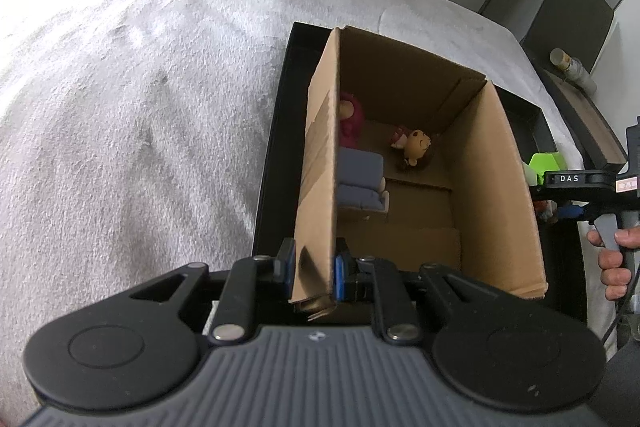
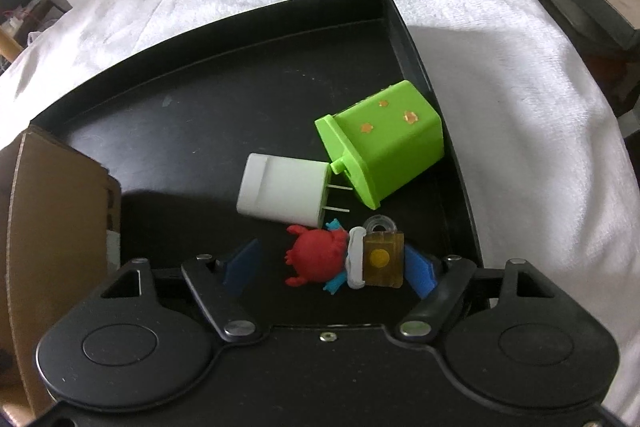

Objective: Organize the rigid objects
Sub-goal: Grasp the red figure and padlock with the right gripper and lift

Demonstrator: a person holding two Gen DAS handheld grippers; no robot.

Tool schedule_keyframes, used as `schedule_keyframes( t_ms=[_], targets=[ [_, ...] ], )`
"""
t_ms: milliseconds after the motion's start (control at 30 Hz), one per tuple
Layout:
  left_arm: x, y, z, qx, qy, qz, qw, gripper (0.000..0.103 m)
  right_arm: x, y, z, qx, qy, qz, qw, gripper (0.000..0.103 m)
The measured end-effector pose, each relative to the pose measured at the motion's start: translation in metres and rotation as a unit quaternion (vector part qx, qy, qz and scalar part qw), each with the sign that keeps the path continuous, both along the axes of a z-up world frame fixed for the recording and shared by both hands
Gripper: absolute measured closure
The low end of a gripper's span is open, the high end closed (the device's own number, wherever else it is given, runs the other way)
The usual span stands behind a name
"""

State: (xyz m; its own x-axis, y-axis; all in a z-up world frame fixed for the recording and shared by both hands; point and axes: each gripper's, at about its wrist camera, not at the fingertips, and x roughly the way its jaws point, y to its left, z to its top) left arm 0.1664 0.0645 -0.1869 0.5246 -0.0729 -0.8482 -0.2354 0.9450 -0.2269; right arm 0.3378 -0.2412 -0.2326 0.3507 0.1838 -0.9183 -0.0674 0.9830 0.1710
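Two blue pads of the left gripper (image 1: 313, 273) are pinched tight on the near end of a cardboard box's (image 1: 496, 187) left wall, one pad outside it and one inside. Beyond those pads the box stands open-topped inside a black tray (image 1: 276, 147), which rests on a pale grey cloth (image 1: 120, 87). Deep in the box, ahead of the gripper, lie a blue-grey toy sofa (image 1: 360, 183) against the gripped wall, a pink plush figure (image 1: 352, 115) behind it and a small doll with a tan head (image 1: 416, 145) toward the far right corner. Off to the gripper's right, past the box, a hand (image 1: 614, 259) grips the handle of the other tool.

From the right wrist, the right gripper (image 2: 332, 267) hangs low over the tray (image 2: 200, 99) with its jaws spread about halfway, clamped on nothing. Between the blue pads lie a red toy crab (image 2: 316, 261) and, touching it on the right, a small amber padlock (image 2: 380, 259); the right pad sits just beside the padlock, the left pad apart from the crab. Just ahead lies a white plug adapter (image 2: 280, 193) on its side, prongs pointing at a green toy house (image 2: 388, 143) tipped over farther ahead and to the right. The box (image 2: 60, 227) stands at the gripper's left.
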Motion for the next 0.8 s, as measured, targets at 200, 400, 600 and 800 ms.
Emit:
schedule_keyframes(
  t_ms=[200, 400, 600, 800],
  targets=[
    [0.001, 0.001, 0.0, -0.001, 0.004, 0.001, 1.0, 0.087, -0.003, 0.007, -0.001, -0.039, -0.014, 0.01, 0.999, 0.043],
    [0.001, 0.003, -0.001, -0.01, 0.009, 0.006, 0.9999, 0.087, -0.01, -0.001, 0.004, -0.03, -0.009, 0.005, 0.999, 0.044],
    [0.0, 0.004, 0.0, -0.016, 0.01, 0.006, 0.9998, 0.087, -0.019, -0.011, 0.019, -0.009, -0.008, -0.002, 1.0, 0.044],
    [0.0, 0.005, 0.0, -0.023, 0.008, 0.007, 0.9997, 0.087, -0.031, -0.007, 0.038, -0.002, -0.028, 0.022, 0.999, 0.044]
  ],
)
